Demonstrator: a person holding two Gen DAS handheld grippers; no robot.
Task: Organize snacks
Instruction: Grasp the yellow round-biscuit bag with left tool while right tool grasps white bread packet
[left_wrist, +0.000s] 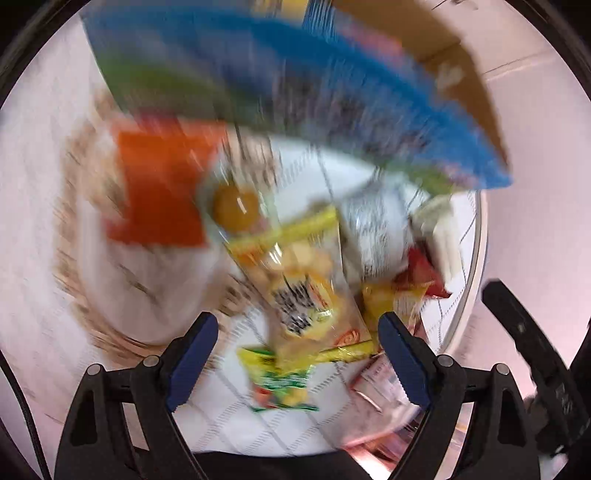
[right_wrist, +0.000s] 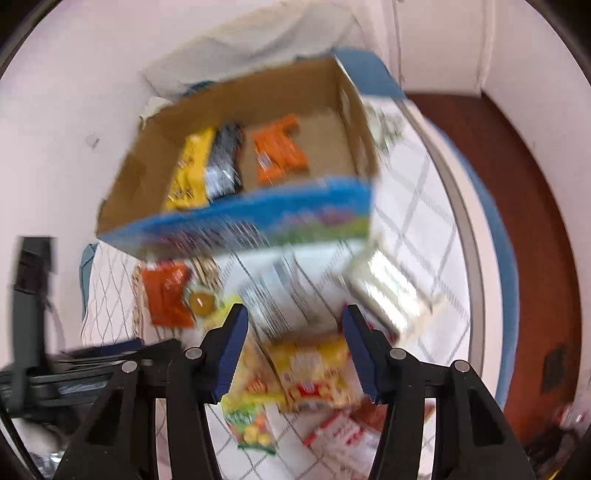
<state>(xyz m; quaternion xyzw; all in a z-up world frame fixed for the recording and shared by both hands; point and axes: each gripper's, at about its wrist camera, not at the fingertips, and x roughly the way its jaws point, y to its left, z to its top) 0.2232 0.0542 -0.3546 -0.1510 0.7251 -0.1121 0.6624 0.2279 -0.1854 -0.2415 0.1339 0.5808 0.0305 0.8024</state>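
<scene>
My left gripper (left_wrist: 297, 349): wide open, holds nothing | my right gripper (right_wrist: 295, 347): wide open, holds nothing | snack bags (right_wrist: 314, 373): loose on checked cloth (right_wrist: 417, 206) at 6 o'clock | cardboard box (right_wrist: 236, 151): at 12 o'clock, three snacks inside | picture blurry

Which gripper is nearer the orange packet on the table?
Left, judging by apparent size. The left gripper has the orange packet large, just ahead-left of its open fingers. From the right gripper it looks smaller, farther off to the left.
</scene>
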